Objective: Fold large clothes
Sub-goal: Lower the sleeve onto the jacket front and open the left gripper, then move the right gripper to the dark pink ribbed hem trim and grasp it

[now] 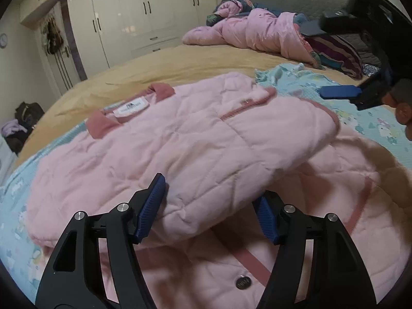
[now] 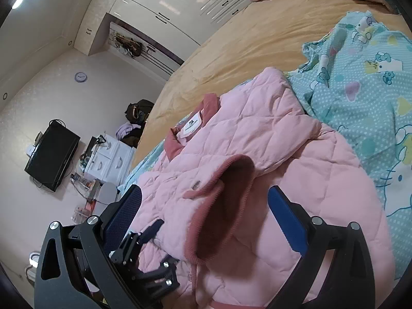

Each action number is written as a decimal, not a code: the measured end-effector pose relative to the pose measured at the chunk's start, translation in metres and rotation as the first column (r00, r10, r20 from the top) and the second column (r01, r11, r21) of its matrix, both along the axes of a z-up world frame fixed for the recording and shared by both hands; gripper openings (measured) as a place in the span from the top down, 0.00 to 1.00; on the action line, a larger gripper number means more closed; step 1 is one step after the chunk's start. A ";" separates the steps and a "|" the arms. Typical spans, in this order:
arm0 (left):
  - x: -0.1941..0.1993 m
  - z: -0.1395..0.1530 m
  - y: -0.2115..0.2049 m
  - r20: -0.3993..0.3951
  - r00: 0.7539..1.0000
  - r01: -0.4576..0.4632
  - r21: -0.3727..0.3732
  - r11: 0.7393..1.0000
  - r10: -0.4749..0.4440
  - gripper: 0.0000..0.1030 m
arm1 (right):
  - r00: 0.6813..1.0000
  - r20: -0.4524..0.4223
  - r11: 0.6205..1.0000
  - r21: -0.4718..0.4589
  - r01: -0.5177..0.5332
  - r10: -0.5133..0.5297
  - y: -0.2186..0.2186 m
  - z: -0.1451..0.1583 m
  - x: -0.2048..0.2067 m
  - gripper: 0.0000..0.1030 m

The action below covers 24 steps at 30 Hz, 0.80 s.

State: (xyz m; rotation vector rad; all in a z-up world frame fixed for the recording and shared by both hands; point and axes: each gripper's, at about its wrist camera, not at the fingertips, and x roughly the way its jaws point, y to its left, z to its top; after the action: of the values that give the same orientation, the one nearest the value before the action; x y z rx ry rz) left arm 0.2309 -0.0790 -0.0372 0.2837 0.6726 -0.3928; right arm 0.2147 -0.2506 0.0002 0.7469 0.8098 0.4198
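A pink quilted jacket [image 1: 195, 141] with a darker pink collar lies partly folded on the bed; it also shows in the right wrist view [image 2: 270, 141]. My left gripper [image 1: 208, 211] is open, its blue pads either side of the folded sleeve edge. My right gripper [image 2: 203, 211] is open above the jacket's dark pink cuff opening [image 2: 221, 206]. The right gripper also shows in the left wrist view [image 1: 342, 61], at the upper right, open and above the bed. The left gripper [image 2: 146, 257] shows low in the right wrist view.
A teal cartoon-print sheet [image 2: 360, 82] lies under the jacket on the tan bedspread [image 1: 180, 61]. A crumpled pink duvet [image 1: 257, 33] and a striped cloth lie at the far end. White wardrobes [image 1: 144, 13], a television [image 2: 51, 154] and white drawers stand beyond the bed.
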 end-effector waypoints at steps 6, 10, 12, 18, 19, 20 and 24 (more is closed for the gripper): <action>-0.013 0.015 0.008 -0.080 0.992 0.076 -0.183 0.980 -0.092 0.20 | 1.000 -0.027 1.000 0.016 -0.016 0.016 0.009 -0.003 0.007 0.05; -0.009 0.038 0.025 -0.069 0.996 0.045 -0.235 0.971 -0.063 0.09 | 0.997 -0.066 0.998 0.047 -0.030 0.033 0.014 -0.011 0.014 0.05; 0.006 0.056 0.044 -0.091 0.996 -0.020 -0.274 0.961 -0.005 0.09 | 0.995 -0.090 0.998 0.044 -0.036 0.040 0.019 -0.017 0.016 0.05; 0.051 0.100 0.112 -0.112 0.971 -0.239 -0.383 0.893 0.212 0.09 | 0.990 -0.131 0.999 0.009 -0.050 0.050 0.038 -0.034 0.024 0.05; 0.058 0.102 0.127 -0.129 0.962 -0.274 -0.414 0.868 0.241 0.09 | 0.990 -0.139 0.999 0.004 -0.040 0.041 0.040 -0.038 0.025 0.05; 0.065 0.101 0.141 -0.146 0.950 -0.313 -0.432 0.846 0.278 0.09 | 0.988 -0.150 1.000 0.004 -0.031 0.031 0.042 -0.042 0.027 0.05; 0.070 0.090 0.192 -0.134 0.904 -0.421 -0.455 0.785 0.407 0.09 | 0.985 -0.169 1.000 0.023 -0.015 0.018 0.045 -0.055 0.033 0.16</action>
State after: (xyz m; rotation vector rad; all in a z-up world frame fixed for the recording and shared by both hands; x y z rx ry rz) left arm 0.3013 0.1133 0.0530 -0.3425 0.6246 -0.1257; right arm 0.2475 -0.2052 -0.0545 0.8039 0.9728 0.3839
